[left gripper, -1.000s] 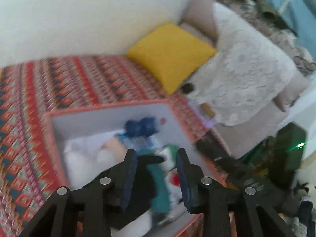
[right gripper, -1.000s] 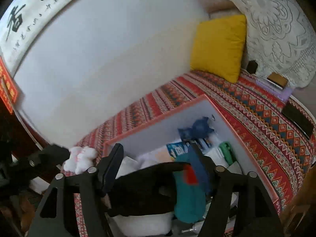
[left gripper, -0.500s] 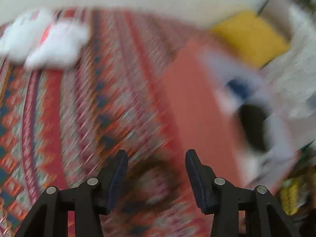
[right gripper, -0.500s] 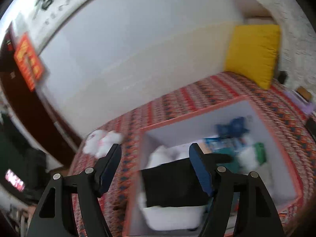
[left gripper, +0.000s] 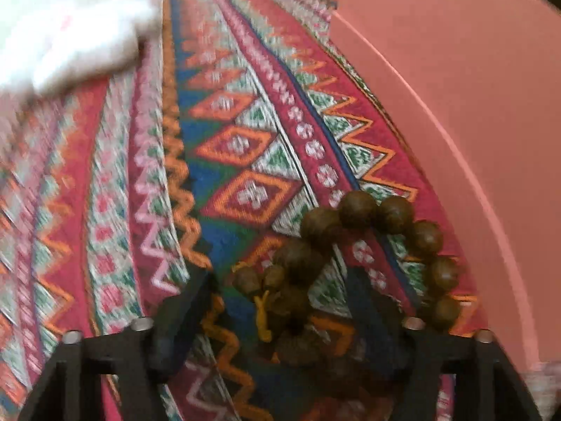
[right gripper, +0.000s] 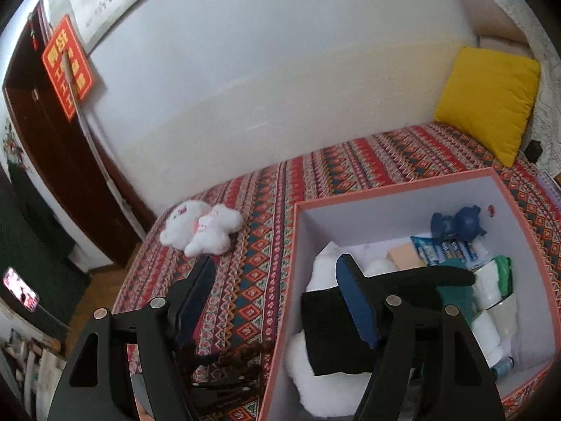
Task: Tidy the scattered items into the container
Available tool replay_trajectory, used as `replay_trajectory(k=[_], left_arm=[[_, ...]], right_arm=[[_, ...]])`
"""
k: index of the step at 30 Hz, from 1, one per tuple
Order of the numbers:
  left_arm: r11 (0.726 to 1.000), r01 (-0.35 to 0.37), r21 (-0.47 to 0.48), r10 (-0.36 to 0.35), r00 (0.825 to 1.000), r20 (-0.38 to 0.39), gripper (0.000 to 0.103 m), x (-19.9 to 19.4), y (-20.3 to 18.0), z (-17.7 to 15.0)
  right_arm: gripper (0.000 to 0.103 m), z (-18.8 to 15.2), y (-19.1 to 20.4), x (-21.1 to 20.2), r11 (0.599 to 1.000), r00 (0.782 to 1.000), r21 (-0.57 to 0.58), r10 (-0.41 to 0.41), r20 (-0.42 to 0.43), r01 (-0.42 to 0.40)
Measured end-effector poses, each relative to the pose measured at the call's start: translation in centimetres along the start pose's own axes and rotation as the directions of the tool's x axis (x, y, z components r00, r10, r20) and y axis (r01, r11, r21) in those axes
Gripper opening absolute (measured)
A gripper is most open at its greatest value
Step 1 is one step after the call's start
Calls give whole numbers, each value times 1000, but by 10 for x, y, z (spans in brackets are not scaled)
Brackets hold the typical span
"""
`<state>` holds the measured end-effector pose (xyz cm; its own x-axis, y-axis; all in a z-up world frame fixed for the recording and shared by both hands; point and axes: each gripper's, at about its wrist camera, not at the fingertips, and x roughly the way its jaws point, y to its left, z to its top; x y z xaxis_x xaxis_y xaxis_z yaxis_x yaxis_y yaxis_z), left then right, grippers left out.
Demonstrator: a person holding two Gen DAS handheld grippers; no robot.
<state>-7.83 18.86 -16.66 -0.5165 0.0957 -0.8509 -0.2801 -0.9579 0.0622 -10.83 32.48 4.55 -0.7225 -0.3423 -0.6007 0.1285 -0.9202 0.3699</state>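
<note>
brown bead bracelet (left gripper: 368, 256) lying on the patterned cloth (left gripper: 224, 161), just beside the pink outer wall of the container (left gripper: 455, 87), still outside it. left gripper (left gripper: 277, 312) low over the beads, jaws apart and just been closing, one loop end between them, pads not yet pressing. right gripper (right gripper: 277, 291) jaws wide apart, nothing gripped, straddling the container's near wall. inside the container: black cloth (right gripper: 333, 329), white plush, blue figure (right gripper: 459, 224), packets. white plush toy (right gripper: 201, 228) lying apart on the cloth, yellow cushion (right gripper: 487, 98) near the wall.
</note>
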Motion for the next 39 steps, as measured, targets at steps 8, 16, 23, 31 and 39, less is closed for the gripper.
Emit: replay_trajectory(k=[8, 16, 23, 31, 39], left_arm=[[985, -149, -83, 144, 988, -59, 23, -7, 107, -19], [860, -204, -467, 141, 976, -166, 56, 0, 285, -33], [854, -232, -467, 192, 972, -132, 65, 16, 294, -18], [835, -205, -510, 210, 977, -47, 23, 14, 297, -16], [844, -215, -491, 309, 944, 116, 17, -38, 273, -14]], right_arm=[[76, -14, 61, 56, 988, 995, -152, 29, -93, -43], [100, -22, 204, 220, 879, 973, -477, -108, -201, -1], [103, -50, 274, 416, 440, 867, -882, -491, -80, 168], [65, -25, 249, 430, 559, 885, -778, -465, -8, 287], [65, -19, 218, 240, 825, 983, -540, -182, 26, 167]])
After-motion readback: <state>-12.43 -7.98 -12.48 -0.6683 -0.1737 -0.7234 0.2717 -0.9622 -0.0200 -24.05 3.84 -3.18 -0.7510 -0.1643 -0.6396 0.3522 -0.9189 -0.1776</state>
